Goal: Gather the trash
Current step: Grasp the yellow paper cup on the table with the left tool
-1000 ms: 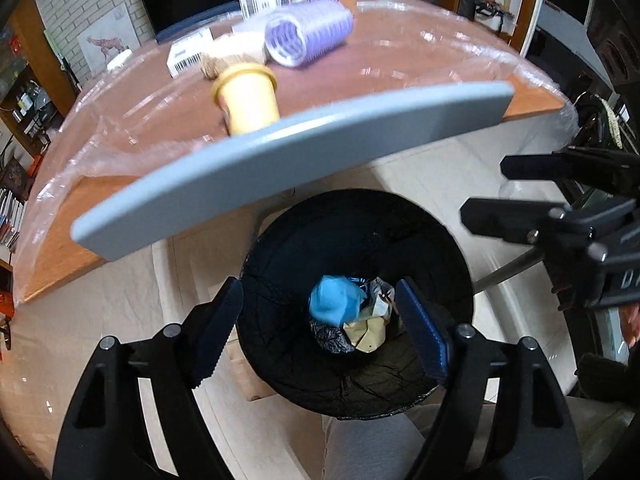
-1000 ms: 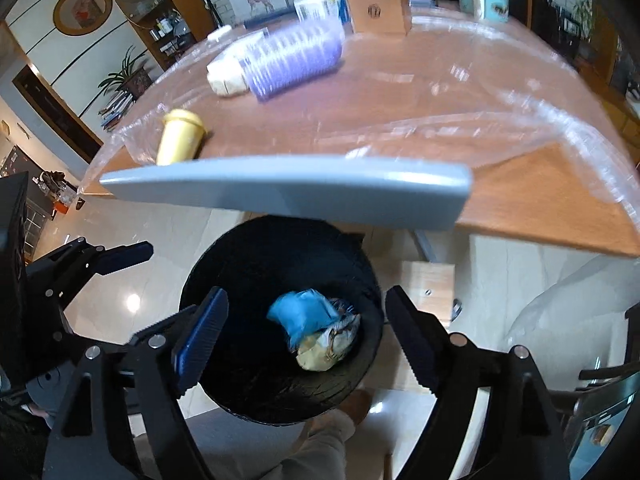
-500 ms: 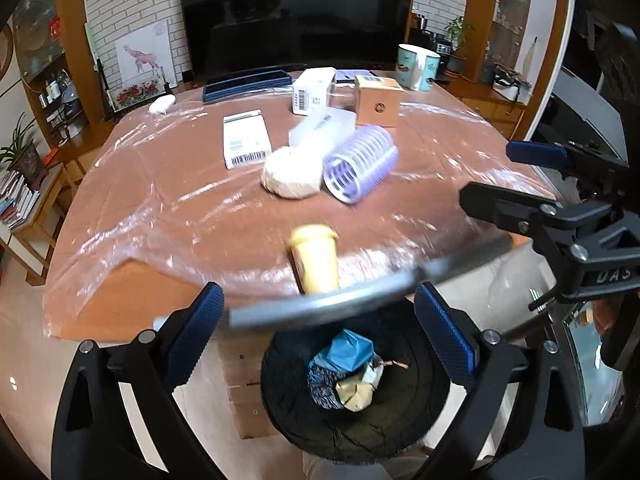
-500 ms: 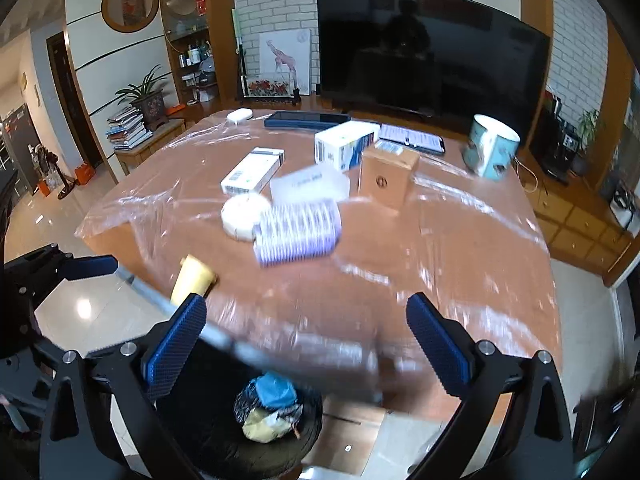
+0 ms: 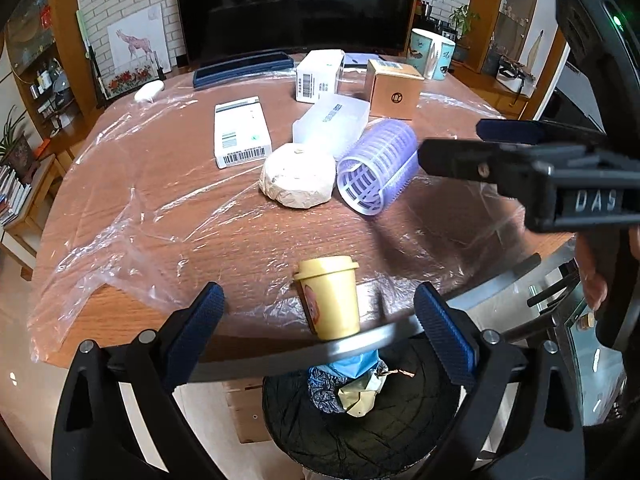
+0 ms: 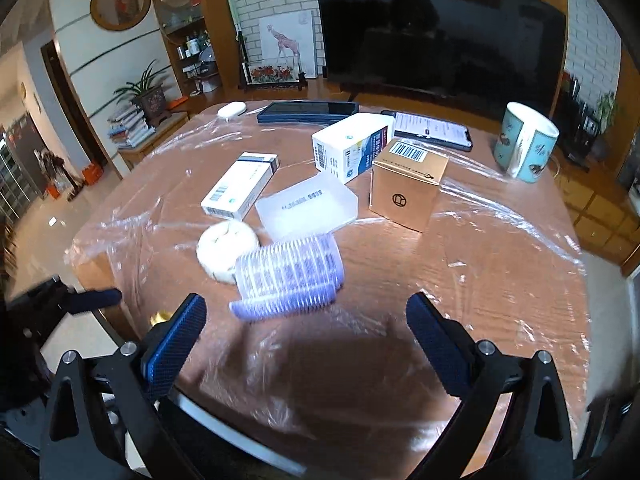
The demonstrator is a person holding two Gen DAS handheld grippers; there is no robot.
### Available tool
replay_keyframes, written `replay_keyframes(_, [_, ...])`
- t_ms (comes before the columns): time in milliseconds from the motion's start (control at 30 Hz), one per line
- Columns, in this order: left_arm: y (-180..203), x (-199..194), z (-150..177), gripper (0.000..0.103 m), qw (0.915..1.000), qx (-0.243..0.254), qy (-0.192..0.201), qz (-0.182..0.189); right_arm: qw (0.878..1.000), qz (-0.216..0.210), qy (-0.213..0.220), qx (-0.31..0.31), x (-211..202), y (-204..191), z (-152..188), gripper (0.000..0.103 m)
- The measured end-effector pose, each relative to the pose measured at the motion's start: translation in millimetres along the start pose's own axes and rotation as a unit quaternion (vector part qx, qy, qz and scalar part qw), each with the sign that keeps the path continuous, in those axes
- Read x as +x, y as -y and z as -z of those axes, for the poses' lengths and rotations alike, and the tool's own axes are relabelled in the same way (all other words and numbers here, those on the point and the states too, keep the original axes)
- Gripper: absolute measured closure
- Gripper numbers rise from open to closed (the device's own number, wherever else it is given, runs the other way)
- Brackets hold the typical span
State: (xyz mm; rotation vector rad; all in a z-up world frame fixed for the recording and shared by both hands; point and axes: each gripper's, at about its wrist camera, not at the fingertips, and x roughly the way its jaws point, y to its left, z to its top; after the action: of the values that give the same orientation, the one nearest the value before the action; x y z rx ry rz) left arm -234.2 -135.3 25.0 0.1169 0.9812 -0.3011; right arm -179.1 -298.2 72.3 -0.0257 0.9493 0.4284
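Both sets of jaws stand wide and empty: left gripper [image 5: 318,330], right gripper [image 6: 306,334]. Grey bar blurs across the lower frame between the left jaws, untouched by either pad. Below it, bottom centre, black bin [image 5: 420,420] already holds blue and crumpled scraps. Still on the table [image 5: 120,184]: yellow cup [image 5: 330,298] at the near edge, purple roller [image 5: 376,166] mid-frame, boxes behind. Judging by that, partly done.

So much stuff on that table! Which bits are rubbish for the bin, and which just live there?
Probably rubbish, judging by looks:
yellow cup
purple roller
paper wad
clear tray
white boxes
bin

Probably staying:
mug
phone
television
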Motion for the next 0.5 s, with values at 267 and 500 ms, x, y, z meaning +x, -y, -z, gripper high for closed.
replay_keyframes(267, [-7.6, 12.7, -5.2, 0.021, 0.9997, -0.004, -0.020, 0.015, 1.000, 0.006, -0.015, -0.026, 20.5, -3.6, -14.0, 0.004])
replay_keyframes(500, [-8.0, 23.7, -7.0, 0.048, 0.9988, -0.001, -0.040, 0.029, 0.998, 0.058, -0.007, 0.039, 32.1, 39.0, -36.6, 0.004])
